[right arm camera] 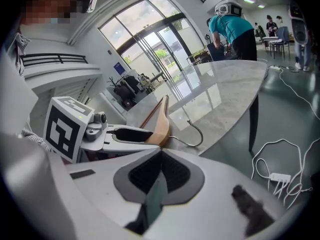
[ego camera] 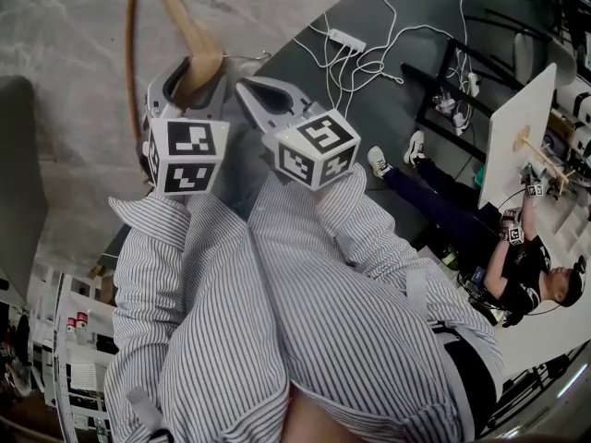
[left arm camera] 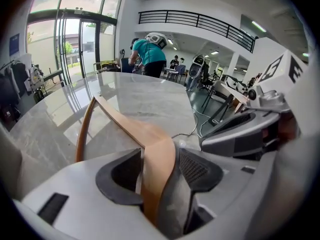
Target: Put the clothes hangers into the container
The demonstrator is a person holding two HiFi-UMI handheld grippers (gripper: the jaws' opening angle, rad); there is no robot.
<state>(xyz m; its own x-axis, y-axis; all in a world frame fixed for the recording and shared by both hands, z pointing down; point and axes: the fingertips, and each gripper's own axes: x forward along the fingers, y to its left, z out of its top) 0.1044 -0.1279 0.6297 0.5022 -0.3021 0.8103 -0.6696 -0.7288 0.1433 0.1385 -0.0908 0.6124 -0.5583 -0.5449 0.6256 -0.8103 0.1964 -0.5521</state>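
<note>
Striped shirt sleeves [ego camera: 212, 293] are filling the bottom of the head view, and both forearms are reaching forward side by side, nearly touching. I am holding the left gripper [ego camera: 189, 67] tipped down over the edge of the grey marble table [ego camera: 74, 44], its marker cube [ego camera: 187, 155] facing me. Its jaws are clamping the broad shoulder of a wooden clothes hanger [ego camera: 189, 35], with a pad pressing on each face. The hanger's arm and thin lower bar are running away from the jaws across the tabletop. Just beside it, the right gripper [ego camera: 254, 90] is angling towards the left one, jaws closed together with nothing between them. In the right gripper view, the hanger's metal hook [right arm camera: 192, 134] is curling out above the marble. Farther off, a white power strip [ego camera: 346, 38] is lying on the dark floor with its cables. A person in a teal shirt [left arm camera: 150, 54] is bending over at the table's far end.
</note>
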